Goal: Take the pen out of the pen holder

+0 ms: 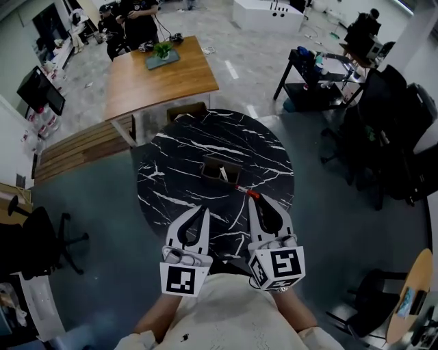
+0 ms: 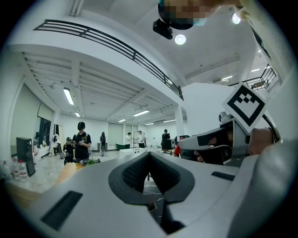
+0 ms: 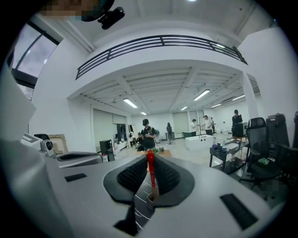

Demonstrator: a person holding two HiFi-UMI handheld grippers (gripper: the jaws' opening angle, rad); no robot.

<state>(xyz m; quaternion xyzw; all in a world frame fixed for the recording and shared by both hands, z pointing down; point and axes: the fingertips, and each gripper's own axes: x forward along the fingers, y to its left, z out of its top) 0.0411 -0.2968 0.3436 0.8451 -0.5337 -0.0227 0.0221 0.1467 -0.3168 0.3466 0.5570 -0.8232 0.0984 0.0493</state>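
Nearest the camera, the person's two hands held the grippers side by side over the near edge of a round black marble table (image 1: 171,179), each with its marker cube turned upward. The left gripper (image 1: 204,212) had its jaws brought together at the tips with nothing between them, as its own view showed (image 2: 149,155). The right gripper (image 1: 254,202) was closed on a red-tipped pen (image 1: 248,193); in the right gripper view (image 3: 150,160) the pen (image 3: 150,168) stood pinched between the ribbed pads, with its red end poking past the fingertips. From the head view the pen pointed toward the pen holder (image 1: 217,166) and lay just beside that box's near right corner, outside it. The dark rectangular holder sat near the middle of the table, and something pale showed inside it. Beyond the round table stood a wooden table (image 1: 147,85) carrying a small potted plant (image 1: 163,50). Farther back, a person in dark clothes (image 1: 139,19) stood.
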